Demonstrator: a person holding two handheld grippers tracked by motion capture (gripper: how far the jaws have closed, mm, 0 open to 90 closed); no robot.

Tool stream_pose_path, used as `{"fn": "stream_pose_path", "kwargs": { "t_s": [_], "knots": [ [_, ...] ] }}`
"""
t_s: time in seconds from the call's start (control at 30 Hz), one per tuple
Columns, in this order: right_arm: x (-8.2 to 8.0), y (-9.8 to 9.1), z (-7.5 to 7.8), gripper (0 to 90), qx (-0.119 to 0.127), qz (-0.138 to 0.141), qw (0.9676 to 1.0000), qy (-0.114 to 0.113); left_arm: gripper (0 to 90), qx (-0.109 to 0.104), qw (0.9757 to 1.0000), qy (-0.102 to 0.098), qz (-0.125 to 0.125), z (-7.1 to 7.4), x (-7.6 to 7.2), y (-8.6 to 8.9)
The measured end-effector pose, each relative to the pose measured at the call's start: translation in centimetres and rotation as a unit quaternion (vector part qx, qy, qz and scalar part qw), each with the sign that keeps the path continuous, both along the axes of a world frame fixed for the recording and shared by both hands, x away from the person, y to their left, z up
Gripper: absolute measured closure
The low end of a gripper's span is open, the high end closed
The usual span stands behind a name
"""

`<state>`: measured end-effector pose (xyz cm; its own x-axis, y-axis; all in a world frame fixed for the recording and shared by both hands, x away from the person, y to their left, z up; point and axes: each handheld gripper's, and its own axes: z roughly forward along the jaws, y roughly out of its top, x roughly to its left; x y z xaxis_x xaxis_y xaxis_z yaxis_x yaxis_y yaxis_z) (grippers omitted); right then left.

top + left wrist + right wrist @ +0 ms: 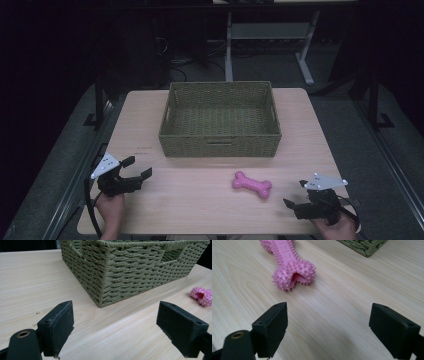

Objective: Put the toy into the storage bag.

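— Dark room all round, with a metal frame and cables on the floor behind; what sits on the table (150,210)?

— Pale wood top, and toward twelve o'clock a green woven basket (220,145), rectangular, with a handle slot in its near wall. Nothing shows inside it in the high view.

— And the toy?

— A pink spiky bone (252,184) lies flat on the wood in front of the basket, toward five o'clock of it, clear of the wall. Its long axis runs slantwise: one knobbed end points to about ten o'clock, toward the basket, the other to about four o'clock, toward the right tongs.

— Where are the tongs?

— Left tongs (138,168) are at the near left corner, roughly eight o'clock from the basket, held in a hand (111,207) at the table edge. The jaws are spread wide with bare wood between them. In the left gripper view they aim at the basket's near corner (101,285), and the end of the bone (202,296) peeks in at three o'clock.

— The right ones?

— Right tongs (296,194) sit at the near right, about four o'clock from the bone and near it but not touching. Their jaws are parted too, gripping nothing. The right gripper view has the bone (288,263) ahead at eleven o'clock, its notched end facing the camera, and a basket corner (364,246) at one o'clock.
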<state>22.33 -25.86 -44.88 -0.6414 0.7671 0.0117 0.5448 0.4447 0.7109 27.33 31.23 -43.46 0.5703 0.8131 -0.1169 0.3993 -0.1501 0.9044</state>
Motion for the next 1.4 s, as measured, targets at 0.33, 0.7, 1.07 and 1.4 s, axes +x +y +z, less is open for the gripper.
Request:
{"fn": "stream_pose_path", "kwargs": {
  "t_s": [0.33,0.7,1.07,1.4],
  "knots": [
    [1.3,1.8,1.3,14.9,-0.013,0.053,0.9984,0.018,13.9,-0.001,1.0000,0.000,-0.007,0.0,0.0,-0.2],
    [4.3,5.7,3.0,14.9,-0.058,0.133,0.9882,0.050,13.9,-0.004,1.0000,-0.002,-0.005,-0.1,0.0,-0.1],
    [6.8,8.6,3.2,19.4,-0.079,0.192,0.9744,0.086,13.9,-0.005,1.0000,-0.002,-0.003,0.0,-0.1,0.1],
    [8.3,10.4,2.8,31.2,-0.104,0.218,0.9643,0.107,13.9,-0.011,0.9999,-0.001,0.000,-0.1,0.0,0.3]
  ]
}}
